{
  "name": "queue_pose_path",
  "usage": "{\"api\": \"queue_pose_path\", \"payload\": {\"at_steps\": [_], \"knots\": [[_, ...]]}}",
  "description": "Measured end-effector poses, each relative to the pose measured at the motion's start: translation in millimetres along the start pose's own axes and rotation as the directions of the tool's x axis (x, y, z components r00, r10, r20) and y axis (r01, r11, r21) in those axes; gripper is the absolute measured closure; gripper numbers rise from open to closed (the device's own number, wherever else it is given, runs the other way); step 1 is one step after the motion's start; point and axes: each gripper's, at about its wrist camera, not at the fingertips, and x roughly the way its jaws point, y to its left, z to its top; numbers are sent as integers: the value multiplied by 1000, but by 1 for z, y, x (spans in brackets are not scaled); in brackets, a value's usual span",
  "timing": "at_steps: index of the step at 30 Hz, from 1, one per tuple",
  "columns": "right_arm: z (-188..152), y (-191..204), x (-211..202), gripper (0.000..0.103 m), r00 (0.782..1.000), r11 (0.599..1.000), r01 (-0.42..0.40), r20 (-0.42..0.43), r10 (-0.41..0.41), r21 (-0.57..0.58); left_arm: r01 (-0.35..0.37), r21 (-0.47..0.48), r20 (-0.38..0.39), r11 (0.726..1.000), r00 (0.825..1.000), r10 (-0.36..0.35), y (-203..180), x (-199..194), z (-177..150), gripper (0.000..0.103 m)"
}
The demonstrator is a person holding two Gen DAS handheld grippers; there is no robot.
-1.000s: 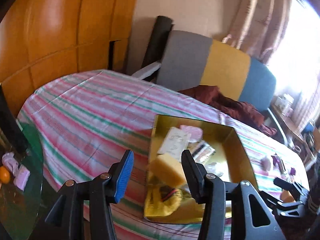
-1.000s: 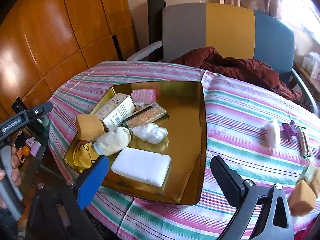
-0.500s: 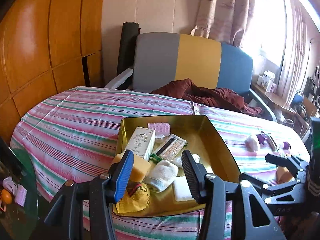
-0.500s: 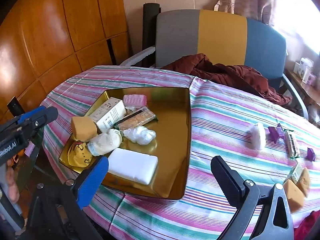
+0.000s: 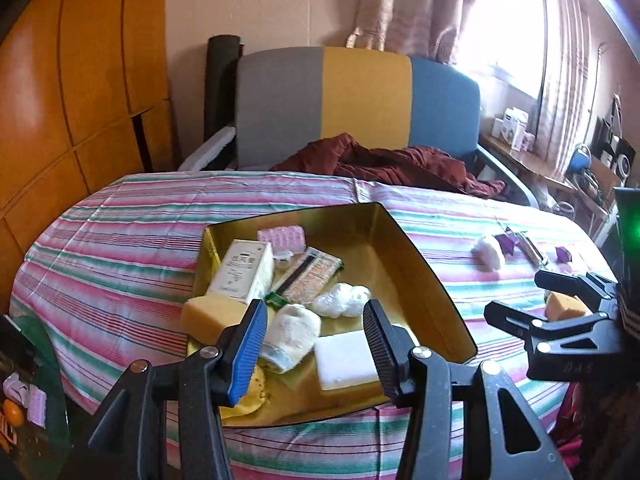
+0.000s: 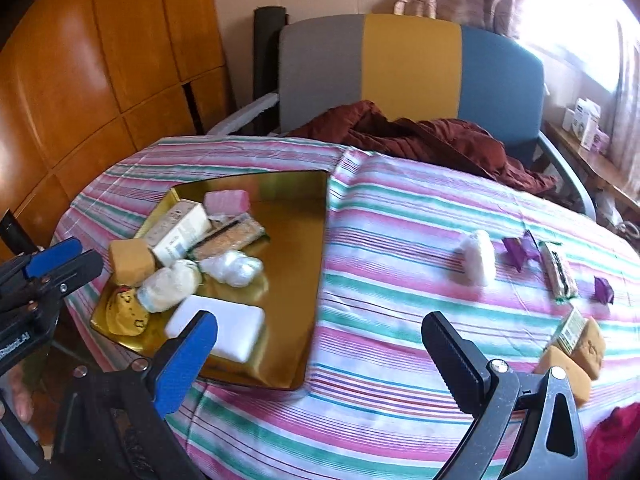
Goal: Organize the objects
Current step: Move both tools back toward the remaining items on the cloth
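Note:
A gold tray (image 5: 420, 264) (image 6: 296, 248) sits on the striped table. It holds a white box (image 5: 242, 270), a yellow sponge (image 5: 208, 314), a pink pad (image 5: 282, 236), a snack bar (image 5: 310, 274), a rolled towel (image 5: 292, 334), a white block (image 5: 346, 358) and a plastic wad (image 6: 232, 266). My left gripper (image 5: 314, 346) is open and empty above the tray's near edge. My right gripper (image 6: 320, 354) is open and empty over the cloth right of the tray. On the table's right lie a white roll (image 6: 478, 262), purple pieces (image 6: 518, 252), a bar (image 6: 558, 272) and sponges (image 6: 580, 356).
A grey, yellow and blue chair (image 6: 412, 68) with a dark red cloth (image 6: 420, 136) stands behind the table. Wooden panels (image 5: 60, 92) line the left wall. A side shelf with small items (image 5: 568, 152) stands at the right under the window.
My left gripper has swung right and back, so the whole tray is now in front of it. My right gripper has moved right, away from the tray, toward the loose items.

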Motion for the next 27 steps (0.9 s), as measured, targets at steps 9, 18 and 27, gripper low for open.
{"api": "queue_pose_path", "payload": {"at_steps": [9,18,27], "knots": [[-14,-65,9,0,994,989,74,-85,-63,129,99,93,-36,991,995,-96,-42,14,6,53],[-11,-161,-4,0,979,942,189,-126,-159,278,190,160,-96,969,980,-176,-87,37,19,53],[7,-260,0,0,950,870,309,-161,-266,385,266,187,-142,946,960,-242,-131,64,40,53]]}}
